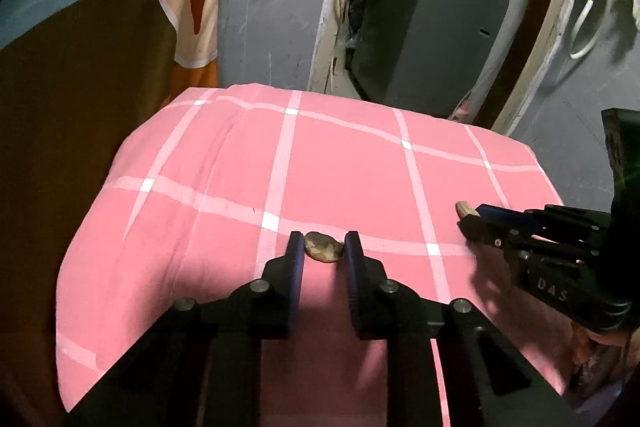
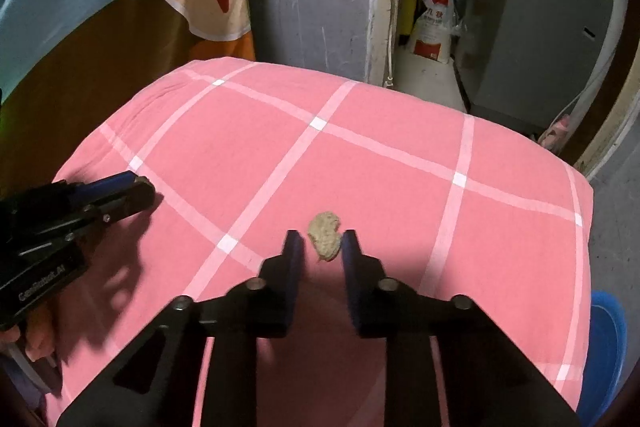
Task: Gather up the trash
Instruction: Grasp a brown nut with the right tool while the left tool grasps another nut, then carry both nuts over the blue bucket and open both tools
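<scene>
Here each small crumpled tan scrap lies on the pink checked cloth surface (image 1: 224,163): left gripper (image 1: 320,247) jaws pinch one scrap (image 1: 323,247), right gripper (image 2: 320,245) jaws pinch the other scrap (image 2: 325,231) at their tips.

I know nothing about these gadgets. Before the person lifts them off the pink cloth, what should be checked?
1. Left gripper shut on the brown scrap: ok, the scrap fills the gap between its fingers.
2. Right gripper shut on the beige scrap: ok, the scrap sits between its fingertips.
3. Pink cloth not pinched along with the scraps: cannot tell, the fingers hide the contact.
4. Grippers apart from each other: ok, bare cloth lies between them.
5. Somewhere to drop the trash: cannot tell. A blue container shows at the cloth's edge, but it is cut off by the frame.
</scene>
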### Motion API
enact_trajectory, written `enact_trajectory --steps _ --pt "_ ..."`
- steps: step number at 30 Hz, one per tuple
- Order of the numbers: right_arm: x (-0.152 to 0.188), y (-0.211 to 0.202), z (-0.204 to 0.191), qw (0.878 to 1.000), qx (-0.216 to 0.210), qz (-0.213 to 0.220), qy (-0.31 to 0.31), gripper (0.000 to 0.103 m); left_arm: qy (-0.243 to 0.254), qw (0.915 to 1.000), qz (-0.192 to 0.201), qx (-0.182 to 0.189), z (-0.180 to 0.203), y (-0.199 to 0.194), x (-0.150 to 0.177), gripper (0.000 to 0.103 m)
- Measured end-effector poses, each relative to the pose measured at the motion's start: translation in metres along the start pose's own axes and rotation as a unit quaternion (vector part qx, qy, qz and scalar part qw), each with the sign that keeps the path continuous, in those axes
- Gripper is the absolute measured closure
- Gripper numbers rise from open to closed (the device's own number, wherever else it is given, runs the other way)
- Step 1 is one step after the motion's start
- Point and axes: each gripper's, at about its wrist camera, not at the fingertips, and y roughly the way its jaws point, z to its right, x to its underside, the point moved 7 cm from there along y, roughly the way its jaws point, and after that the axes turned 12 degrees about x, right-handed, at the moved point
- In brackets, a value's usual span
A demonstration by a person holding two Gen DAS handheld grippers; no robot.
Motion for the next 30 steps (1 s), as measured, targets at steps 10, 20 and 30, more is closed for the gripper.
enact_trajectory --steps 10,20,30 --pt "0.011 -0.017 0.009 0.999 -0.014 0.027 0.024 0.091 0.011 0.9993 0.017 0.033 0.023 -0.007 -0.002 0.090" --pt "0.025 -0.102 0.059 0.981 0.014 0.168 0.092 0.091 0.045 0.9852 0.114 0.120 0.105 -0.041 -0.016 0.090" --pt "0.045 -0.202 0.126 0.941 0.106 0.294 0.132 0.091 0.105 0.9533 0.194 0.206 0.209 -0.075 -0.034 0.090"
